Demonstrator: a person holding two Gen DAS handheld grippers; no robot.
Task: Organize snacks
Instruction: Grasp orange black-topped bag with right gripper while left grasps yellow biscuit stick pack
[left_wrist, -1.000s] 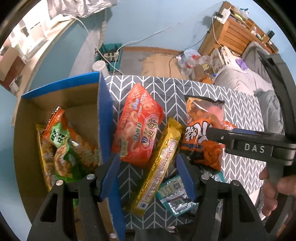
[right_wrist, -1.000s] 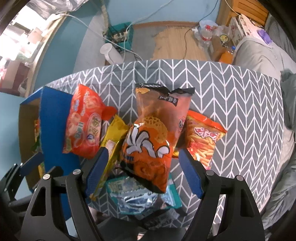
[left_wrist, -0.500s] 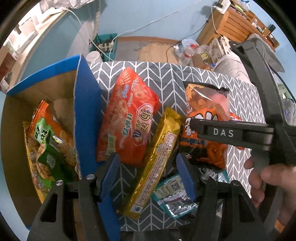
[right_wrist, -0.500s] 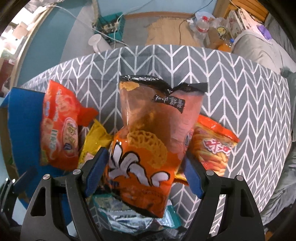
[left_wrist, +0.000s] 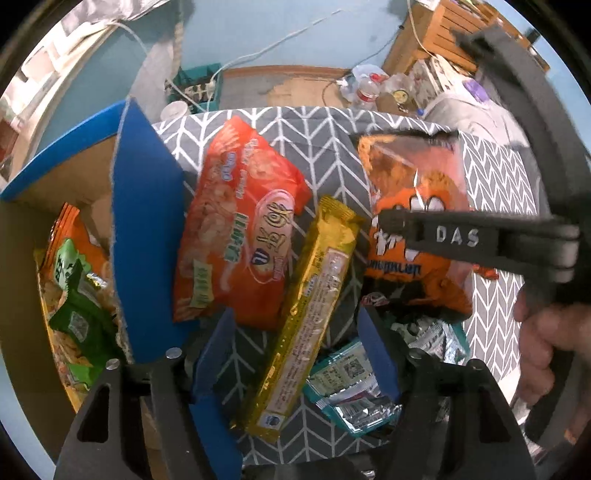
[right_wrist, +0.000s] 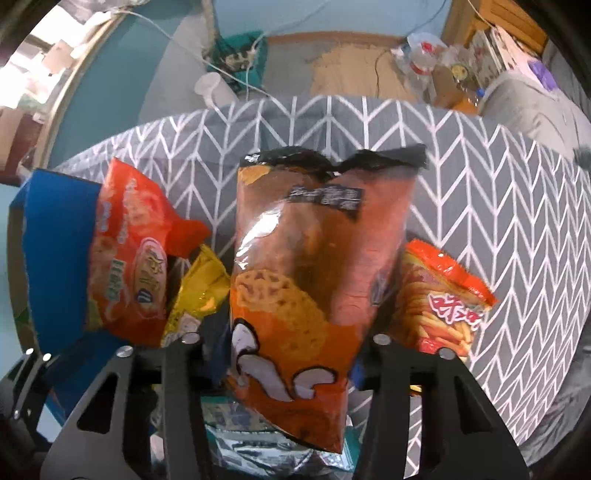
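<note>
My right gripper points down at an orange snack bag with a black top, and its jaws are closing on the bag's lower half, pinching it. In the left wrist view one of its fingers crosses that same bag. My left gripper hangs over a long yellow packet. Its jaws are opening, the packet lies between them, and the pads stand clear of it. A red-orange bag leans on the blue flap of a cardboard box.
The box holds green and orange bags. A teal and silver packet lies under the pile, and a red fries bag sits right of the orange bag. The chevron tablecloth shows bare at the far right. A hand holds the right gripper.
Both grippers have come down closer to the pile. The right jaws have closed in on the orange bag. The left jaws have spread a little.
</note>
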